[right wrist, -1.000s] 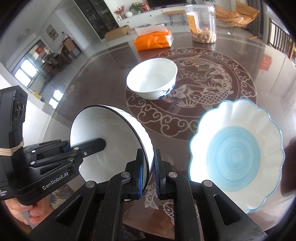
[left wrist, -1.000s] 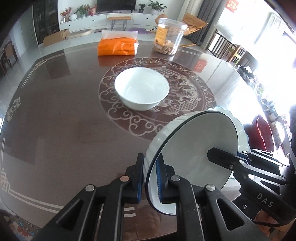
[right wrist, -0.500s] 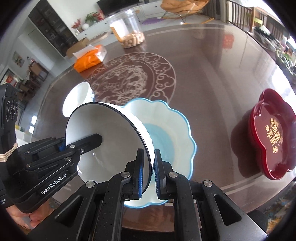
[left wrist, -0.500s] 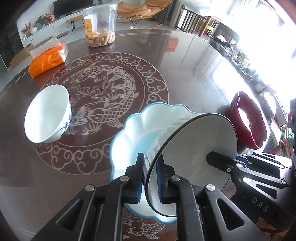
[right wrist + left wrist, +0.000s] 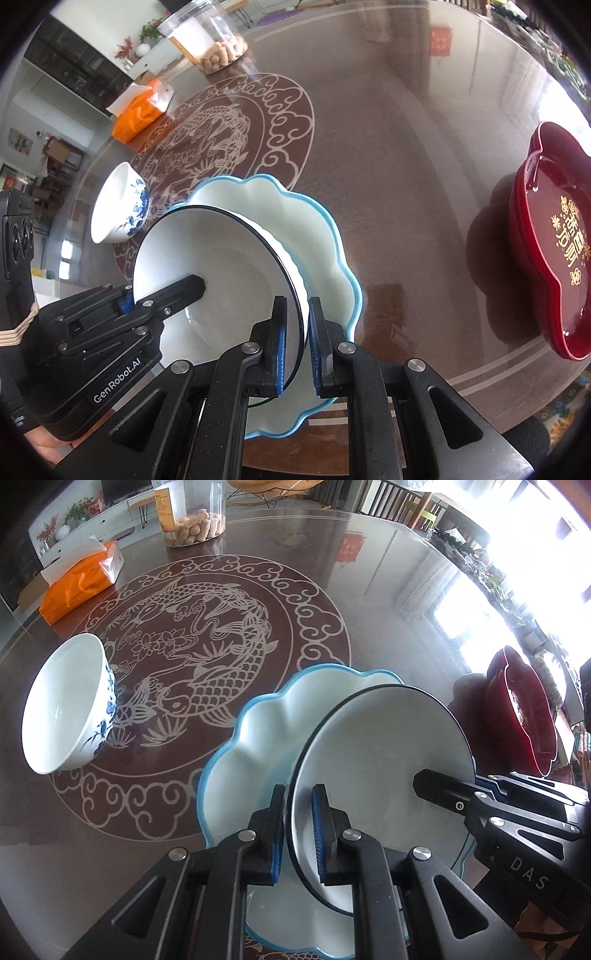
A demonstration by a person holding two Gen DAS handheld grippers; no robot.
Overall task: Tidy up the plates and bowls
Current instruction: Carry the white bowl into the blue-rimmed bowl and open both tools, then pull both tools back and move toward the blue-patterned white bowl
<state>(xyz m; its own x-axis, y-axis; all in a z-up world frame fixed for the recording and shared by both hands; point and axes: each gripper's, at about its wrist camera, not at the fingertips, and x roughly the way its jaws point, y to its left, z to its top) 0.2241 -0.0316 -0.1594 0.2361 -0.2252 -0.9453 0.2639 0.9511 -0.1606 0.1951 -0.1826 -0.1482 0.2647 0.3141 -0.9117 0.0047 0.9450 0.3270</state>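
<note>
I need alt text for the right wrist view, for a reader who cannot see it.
Both grippers, right gripper and left gripper, clamp opposite rims of a black-rimmed white bowl over a blue-edged scalloped plate. A blue-patterned bowl sits left, a red tray right.

The bare tabletop (image 5: 399, 192) is widest between the scalloped blue-rimmed plate (image 5: 325, 236) and the red lacquer tray (image 5: 546, 258) at the right edge, well apart. On the left a blue-and-white bowl (image 5: 70, 705) stands near the plate, leaving a narrower gap. Far off, a clear jar (image 5: 192, 513) and an orange tissue pack (image 5: 81, 587) close the back.
</note>
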